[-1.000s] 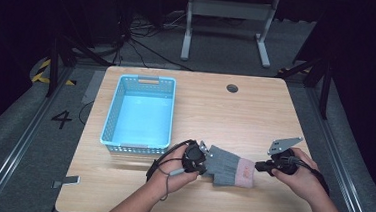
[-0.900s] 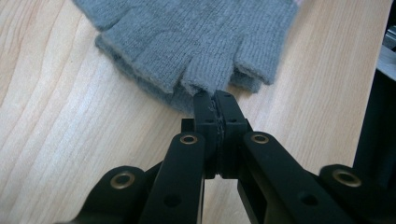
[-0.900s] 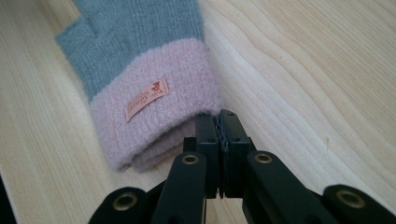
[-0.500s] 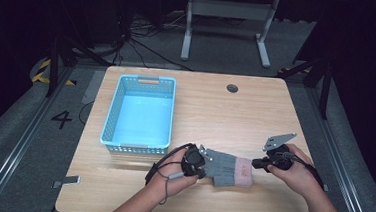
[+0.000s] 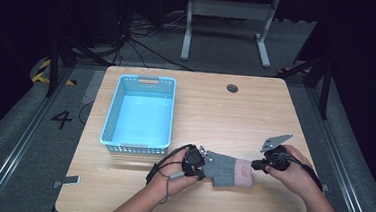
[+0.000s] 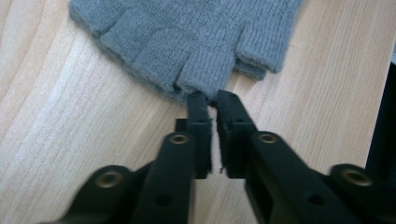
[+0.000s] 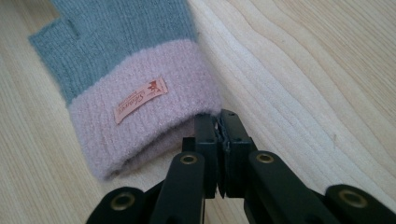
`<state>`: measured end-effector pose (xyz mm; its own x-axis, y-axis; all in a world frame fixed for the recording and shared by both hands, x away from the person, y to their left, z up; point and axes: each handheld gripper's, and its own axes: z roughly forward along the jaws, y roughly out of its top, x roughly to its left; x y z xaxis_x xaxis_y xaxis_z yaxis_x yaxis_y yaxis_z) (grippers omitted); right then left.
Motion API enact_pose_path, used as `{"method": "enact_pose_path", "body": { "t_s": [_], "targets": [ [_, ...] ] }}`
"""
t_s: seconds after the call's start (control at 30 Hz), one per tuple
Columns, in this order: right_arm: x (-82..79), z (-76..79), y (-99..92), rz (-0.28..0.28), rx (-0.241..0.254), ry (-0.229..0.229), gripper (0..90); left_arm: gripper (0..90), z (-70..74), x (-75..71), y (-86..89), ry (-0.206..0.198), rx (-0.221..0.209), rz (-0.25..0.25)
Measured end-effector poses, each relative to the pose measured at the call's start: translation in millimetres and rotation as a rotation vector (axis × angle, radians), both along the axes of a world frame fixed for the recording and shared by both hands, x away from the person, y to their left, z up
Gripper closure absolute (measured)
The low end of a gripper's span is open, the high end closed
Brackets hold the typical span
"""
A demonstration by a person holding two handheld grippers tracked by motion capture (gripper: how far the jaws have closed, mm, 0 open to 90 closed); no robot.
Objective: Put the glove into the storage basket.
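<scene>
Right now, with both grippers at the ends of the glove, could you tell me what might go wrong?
1. The left gripper jaws have just been opening, with only a knit fingertip of the glove between them, so that end may slip free.
2. The right gripper jaws have also just been opening on the pink cuff edge, a shallow pinch that could let go.
</scene>
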<state>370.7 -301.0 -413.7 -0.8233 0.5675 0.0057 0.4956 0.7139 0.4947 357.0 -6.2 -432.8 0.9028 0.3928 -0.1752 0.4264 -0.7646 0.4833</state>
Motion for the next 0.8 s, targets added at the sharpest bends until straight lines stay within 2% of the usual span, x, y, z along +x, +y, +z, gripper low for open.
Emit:
{"method": "enact_pose_path", "body": {
  "t_s": [0.1,0.2,0.37,0.67,0.8],
  "targets": [
    [-0.4,0.7,-1.9,-0.006,-0.02,-0.01,83.1,73.0,2.8,-0.8,1.6,-0.004,0.005,0.014],
    [-0.8,2.0,-5.3,-0.017,-0.02,-0.012,81.9,68.8,6.7,-1.0,3.8,-0.011,0.004,0.017],
    [-0.9,6.3,-11.3,-0.032,-0.008,-0.022,79.4,62.7,14.3,-1.4,6.1,-0.033,-0.007,0.038],
    [-1.8,10.2,-23.8,-0.086,0.028,-0.029,71.2,57.6,27.2,-1.6,2.8,-0.06,-0.038,0.027],
    [-1.7,10.9,-29.8,-0.109,0.039,-0.022,70.9,54.5,33.5,-0.4,0.6,-0.071,-0.033,0.024]
  ]
}}
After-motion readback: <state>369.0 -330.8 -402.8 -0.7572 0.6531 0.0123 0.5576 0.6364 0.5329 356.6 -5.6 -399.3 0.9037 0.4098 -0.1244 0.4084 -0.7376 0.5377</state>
